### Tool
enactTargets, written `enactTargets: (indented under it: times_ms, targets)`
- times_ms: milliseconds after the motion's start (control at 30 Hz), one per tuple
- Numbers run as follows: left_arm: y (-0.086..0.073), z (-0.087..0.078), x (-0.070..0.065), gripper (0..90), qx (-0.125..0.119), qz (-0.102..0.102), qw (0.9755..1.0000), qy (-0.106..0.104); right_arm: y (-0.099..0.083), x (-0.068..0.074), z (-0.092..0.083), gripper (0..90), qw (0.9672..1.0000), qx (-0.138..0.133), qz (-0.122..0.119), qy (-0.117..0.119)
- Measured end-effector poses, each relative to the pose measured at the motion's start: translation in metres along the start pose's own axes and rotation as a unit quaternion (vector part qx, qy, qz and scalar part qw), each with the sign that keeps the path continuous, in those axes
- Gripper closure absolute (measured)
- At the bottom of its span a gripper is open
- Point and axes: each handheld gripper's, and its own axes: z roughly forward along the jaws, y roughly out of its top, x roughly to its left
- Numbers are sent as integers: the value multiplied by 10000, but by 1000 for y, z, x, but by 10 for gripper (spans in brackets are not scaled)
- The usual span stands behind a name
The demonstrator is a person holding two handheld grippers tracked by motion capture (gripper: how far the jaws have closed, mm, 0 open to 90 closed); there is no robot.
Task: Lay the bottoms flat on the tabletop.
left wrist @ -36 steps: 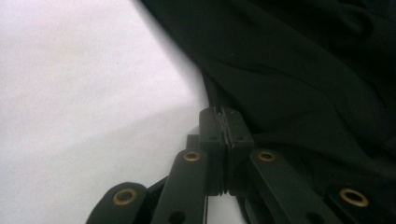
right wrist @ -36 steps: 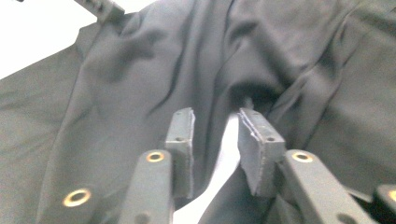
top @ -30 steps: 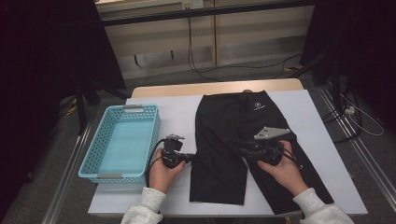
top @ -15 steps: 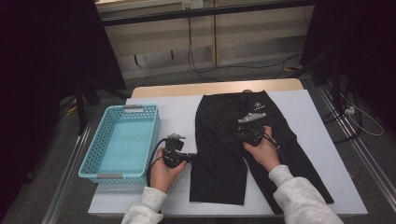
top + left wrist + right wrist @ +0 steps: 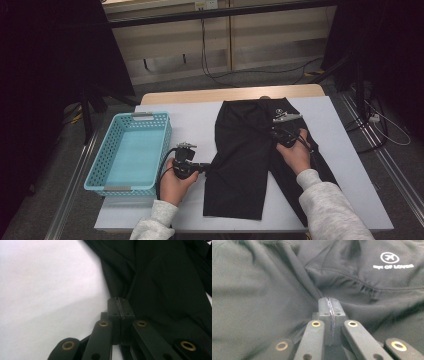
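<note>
Black trousers [image 5: 245,150] lie flat on the white table [image 5: 190,120], waist at the far end, with a white printed logo [image 5: 393,261] near the waist. My left gripper [image 5: 202,167] rests at the garment's left edge; in the left gripper view its jaws [image 5: 119,300] are shut on a pinch of the black cloth [image 5: 162,277]. My right gripper [image 5: 275,131] sits where the two legs meet. Its jaws have just been closing and now stand shut [image 5: 329,300] on a fold of the fabric [image 5: 262,290].
A light blue plastic basket [image 5: 100,165] stands at the table's left side, with nothing visible in it. Bare white tabletop lies between basket and trousers and to the right of the garment. Dark curtains and cables lie beyond the far edge.
My right hand has moved away from the person, from the right trouser leg up to the crotch area, and its jaws have come together. The left hand has stayed put.
</note>
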Motion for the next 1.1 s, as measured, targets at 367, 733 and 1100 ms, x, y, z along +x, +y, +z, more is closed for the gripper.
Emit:
enactTargets:
  times_ms: [367, 733, 1100]
  targets:
    - [4, -10, 4, 754, -231, -23, 9996, 156, -2, -2, -1, 900, 10000, -13, -19, -31]
    - [20, 30, 5, 771, -279, 213, 9994, 77, 0, 7, 2, 893, 9999, -30, -84, 56]
    - [23, 5, 18, 900, -577, -156, 9981, 172, 2, 15, 2, 885, 9995, -142, -87, 285]
